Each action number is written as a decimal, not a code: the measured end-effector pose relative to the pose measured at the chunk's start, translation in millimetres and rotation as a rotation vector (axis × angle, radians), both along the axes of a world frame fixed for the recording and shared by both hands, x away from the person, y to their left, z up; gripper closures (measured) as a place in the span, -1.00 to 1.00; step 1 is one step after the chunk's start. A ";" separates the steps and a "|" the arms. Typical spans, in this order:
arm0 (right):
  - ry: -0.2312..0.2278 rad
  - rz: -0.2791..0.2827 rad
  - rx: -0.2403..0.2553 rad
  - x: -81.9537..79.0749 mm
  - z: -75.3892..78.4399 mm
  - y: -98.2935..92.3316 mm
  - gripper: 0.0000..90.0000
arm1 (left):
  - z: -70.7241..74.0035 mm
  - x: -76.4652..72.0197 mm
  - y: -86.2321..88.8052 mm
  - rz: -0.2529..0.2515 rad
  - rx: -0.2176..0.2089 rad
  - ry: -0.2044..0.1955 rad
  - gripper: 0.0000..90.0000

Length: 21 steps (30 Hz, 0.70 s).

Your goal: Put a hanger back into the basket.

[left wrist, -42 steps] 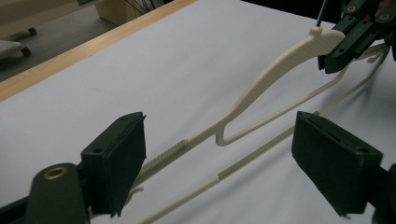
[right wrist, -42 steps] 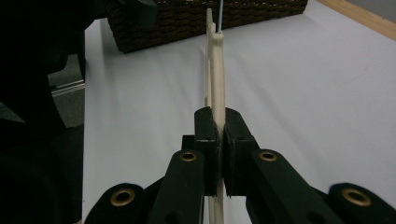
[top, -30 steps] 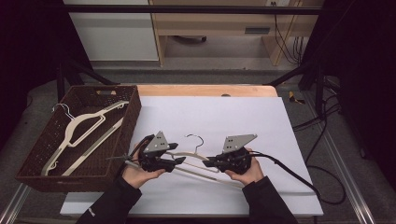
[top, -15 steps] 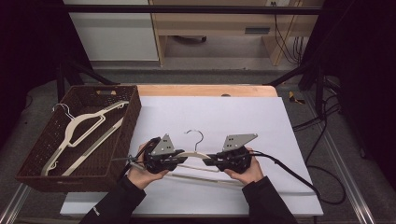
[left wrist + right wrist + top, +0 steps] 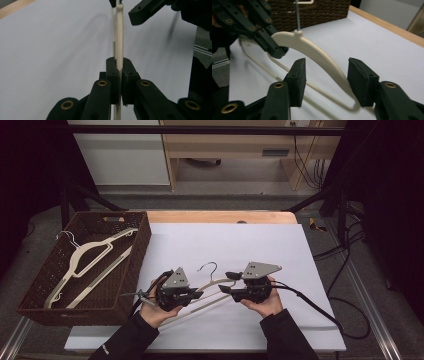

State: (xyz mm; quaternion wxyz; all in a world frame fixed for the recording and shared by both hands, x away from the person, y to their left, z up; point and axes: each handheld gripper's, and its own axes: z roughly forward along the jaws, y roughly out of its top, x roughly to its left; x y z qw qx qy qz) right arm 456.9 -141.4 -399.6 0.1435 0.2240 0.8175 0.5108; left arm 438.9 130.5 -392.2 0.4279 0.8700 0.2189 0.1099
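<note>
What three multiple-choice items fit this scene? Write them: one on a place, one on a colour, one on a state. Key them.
1. Where does the basket stand on the table?
A. at its left edge
B. at its right edge
C. in the middle

2. What colour is the hanger on the white sheet?
A. black
B. red
C. cream

3. How do the right gripper jaws stand?
A. shut on the hanger
B. open around the hanger's arm
C. shut on nothing

Key: 1 A, the high view shows it at the left; 2 C, its arm is cream in the right gripper view; 3 B, the jaws have just been opening and there are gaps beside the arm.
</note>
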 end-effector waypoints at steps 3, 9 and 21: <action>-0.005 -0.032 0.026 0.4 3.2 -12.1 -0.02 | 0.8 2.3 5.5 0.033 -0.011 0.009 0.92; -0.025 -0.129 0.074 -0.9 7.6 -38.4 -0.32 | 6.7 3.2 18.4 0.086 -0.043 0.015 0.92; 0.013 -0.313 0.142 3.9 0.9 -84.1 -0.76 | 35.2 0.6 47.9 0.142 -0.126 -0.032 0.92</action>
